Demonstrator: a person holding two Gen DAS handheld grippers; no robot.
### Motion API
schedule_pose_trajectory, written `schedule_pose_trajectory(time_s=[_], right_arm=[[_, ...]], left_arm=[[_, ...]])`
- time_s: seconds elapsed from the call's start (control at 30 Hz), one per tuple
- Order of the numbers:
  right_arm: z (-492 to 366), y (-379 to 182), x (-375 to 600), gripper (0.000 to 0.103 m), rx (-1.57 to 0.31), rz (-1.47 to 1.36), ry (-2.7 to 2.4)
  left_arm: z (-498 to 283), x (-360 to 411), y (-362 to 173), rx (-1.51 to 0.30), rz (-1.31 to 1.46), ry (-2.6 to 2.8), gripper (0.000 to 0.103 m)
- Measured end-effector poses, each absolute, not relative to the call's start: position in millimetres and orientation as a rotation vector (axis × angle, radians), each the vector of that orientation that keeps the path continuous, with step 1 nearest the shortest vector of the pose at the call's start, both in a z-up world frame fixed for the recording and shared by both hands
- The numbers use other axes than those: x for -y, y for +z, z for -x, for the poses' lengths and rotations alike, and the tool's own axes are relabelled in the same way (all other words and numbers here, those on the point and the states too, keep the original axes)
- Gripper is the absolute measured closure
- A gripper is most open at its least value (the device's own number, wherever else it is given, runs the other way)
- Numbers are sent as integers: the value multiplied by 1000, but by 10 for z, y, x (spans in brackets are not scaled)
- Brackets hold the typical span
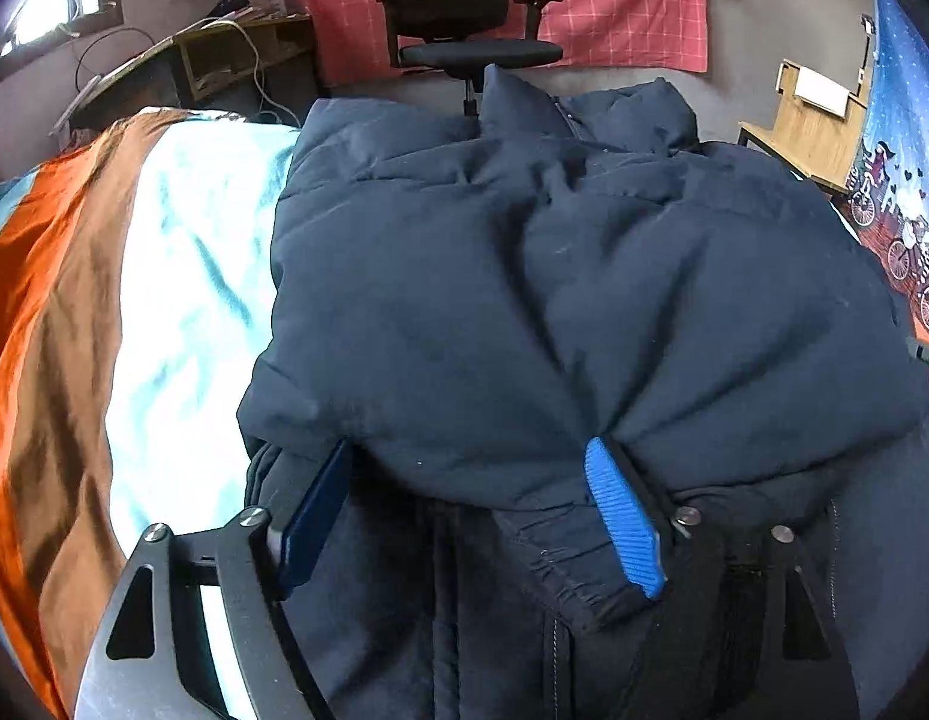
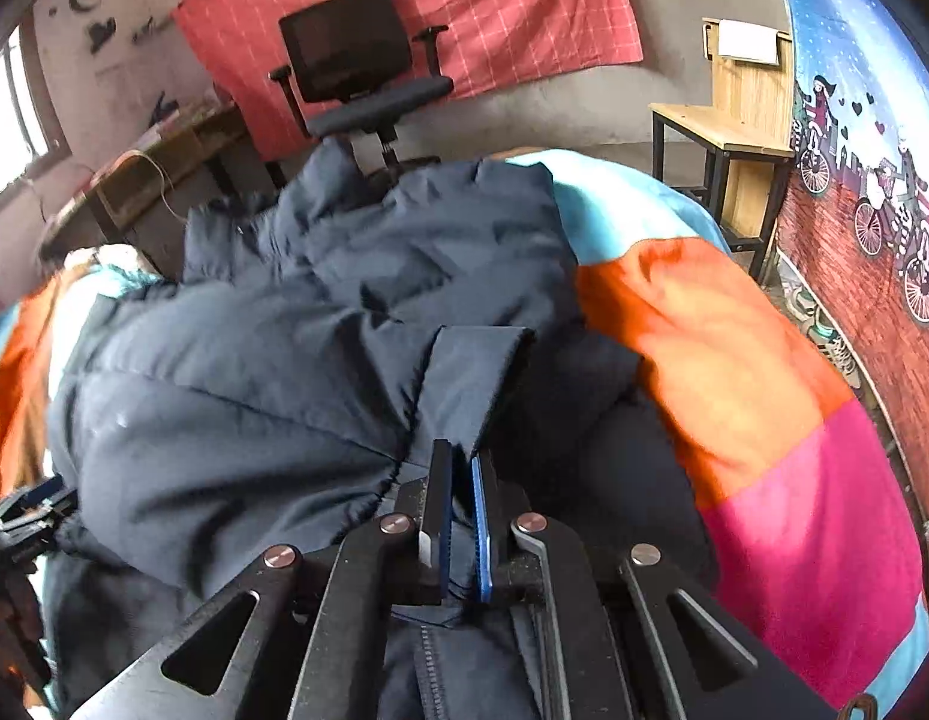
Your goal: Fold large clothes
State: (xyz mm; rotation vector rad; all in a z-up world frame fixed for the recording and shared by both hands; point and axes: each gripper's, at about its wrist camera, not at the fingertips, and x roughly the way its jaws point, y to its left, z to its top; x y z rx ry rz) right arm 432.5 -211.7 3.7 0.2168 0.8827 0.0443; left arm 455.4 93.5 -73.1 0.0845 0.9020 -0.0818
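Ribbed blue pads of the left gripper (image 1: 470, 516) stand spread wide, puffy navy jacket (image 1: 554, 300) bulging between them, quilted and creased, lying on the striped bedspread (image 1: 104, 300) of orange, brown and pale blue. Over on the right wrist view, the right gripper (image 2: 461, 516) is pressed together, pinching a flat jacket flap (image 2: 476, 378); only here a magenta patch (image 2: 824, 540) shows, with a wooden table (image 2: 722, 132) beyond.
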Motion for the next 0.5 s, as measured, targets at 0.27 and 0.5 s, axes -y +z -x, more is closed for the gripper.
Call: schedule_pose_trajectory(time_s=[0.27,0.5], right_arm=[[-4216,104,2266,64,-885,-326,42],[-3986,594,2052,24,-847,-256,54]], left_arm=[[-4412,-1062,-497,-897,50,-91,24],[-4284,-973,-46,-902,-35,-185,24]])
